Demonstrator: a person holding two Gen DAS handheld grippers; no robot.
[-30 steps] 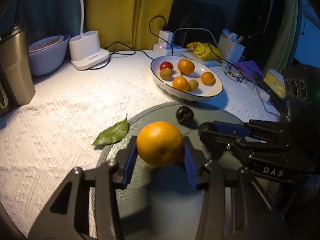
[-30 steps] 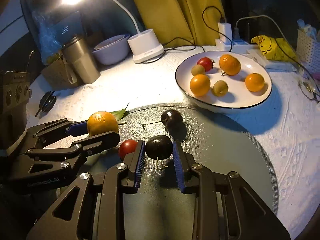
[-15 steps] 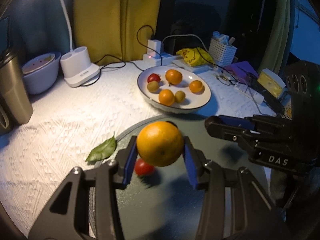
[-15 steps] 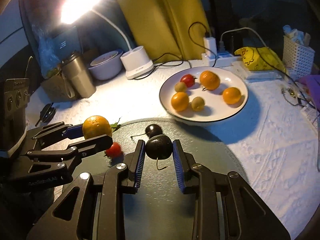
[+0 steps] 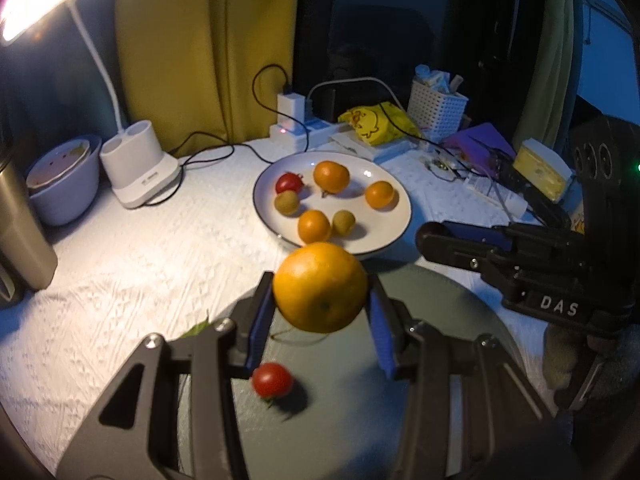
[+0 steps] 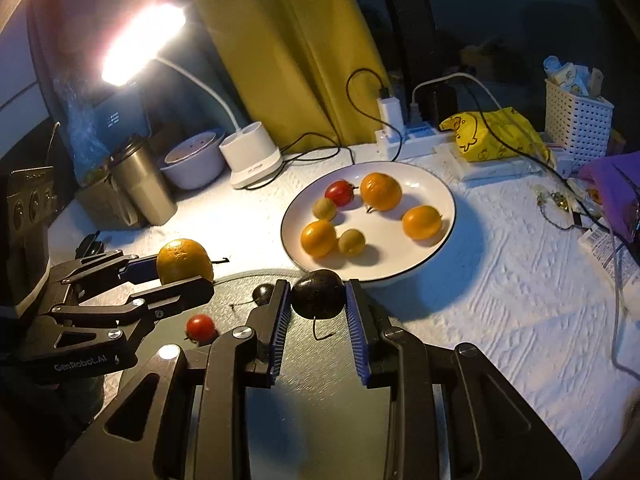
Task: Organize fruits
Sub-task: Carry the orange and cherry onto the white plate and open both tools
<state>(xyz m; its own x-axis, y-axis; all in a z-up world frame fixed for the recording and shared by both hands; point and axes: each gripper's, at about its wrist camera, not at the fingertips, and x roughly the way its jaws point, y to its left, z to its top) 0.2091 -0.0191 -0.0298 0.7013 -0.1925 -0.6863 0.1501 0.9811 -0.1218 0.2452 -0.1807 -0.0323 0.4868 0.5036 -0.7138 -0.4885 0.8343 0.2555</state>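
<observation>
Left wrist view: left gripper [image 5: 320,308] clamped on an orange [image 5: 320,286], both blue pads pressed to its sides, fruit held clear above the dark round mat [image 5: 460,312]. White plate [image 5: 400,224] is the landmark: the held orange sits just in front of its near rim. On the plate: three small oranges, two greenish-brown fruits, one red tomato [image 5: 289,183]. A loose cherry tomato [image 5: 272,379] lies on the mat, nearer the camera than the plate and below the held orange. Green leaf tip [image 5: 198,326] shows at the mat's left edge, mostly hidden by the gripper finger.

Right wrist view: right gripper [image 6: 318,306] nearly closed, pads gripping a dark cherry [image 6: 318,293], stem hanging below it, held just in front of the plate's [image 6: 444,236] near rim. A second dark cherry [image 6: 264,293] rests on the mat left of the plate's near rim, partly behind the left pad.

Behind-left of the plate: white lamp base [image 6: 254,158], lit lamp head above it, pale bowl [image 6: 196,164], steel tumbler [image 6: 140,186]. Behind the plate: power strip with chargers [image 6: 404,136]. Behind-right of it: yellow bag [image 6: 492,134], white basket [image 6: 576,114].
</observation>
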